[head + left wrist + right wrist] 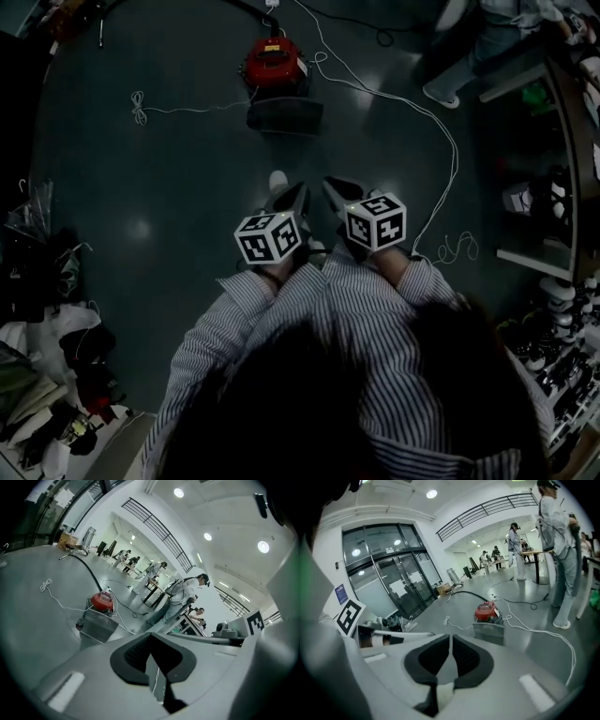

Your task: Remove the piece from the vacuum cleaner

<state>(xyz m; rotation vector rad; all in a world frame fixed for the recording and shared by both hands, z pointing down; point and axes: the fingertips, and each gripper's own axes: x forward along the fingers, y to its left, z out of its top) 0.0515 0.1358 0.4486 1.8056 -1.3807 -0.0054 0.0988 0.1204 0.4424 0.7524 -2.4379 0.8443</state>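
A red vacuum cleaner (273, 64) stands on the dark floor ahead of me, with a grey boxy piece (284, 114) set against its near side. The left gripper view shows the vacuum cleaner (102, 602) and the grey piece (97, 624) at left of centre; in the right gripper view the vacuum cleaner (486, 611) and the piece (488, 632) sit right of centre. My left gripper (291, 199) (150, 637) and right gripper (339, 192) (451, 637) are side by side, well short of the vacuum, both shut and holding nothing.
A white cable (412, 103) loops from the vacuum across the floor to my right. A person (473, 47) stands at the far right beside shelves (562, 234). Bags and clutter (47, 300) crowd the left edge. A black hose (464, 592) trails behind the vacuum.
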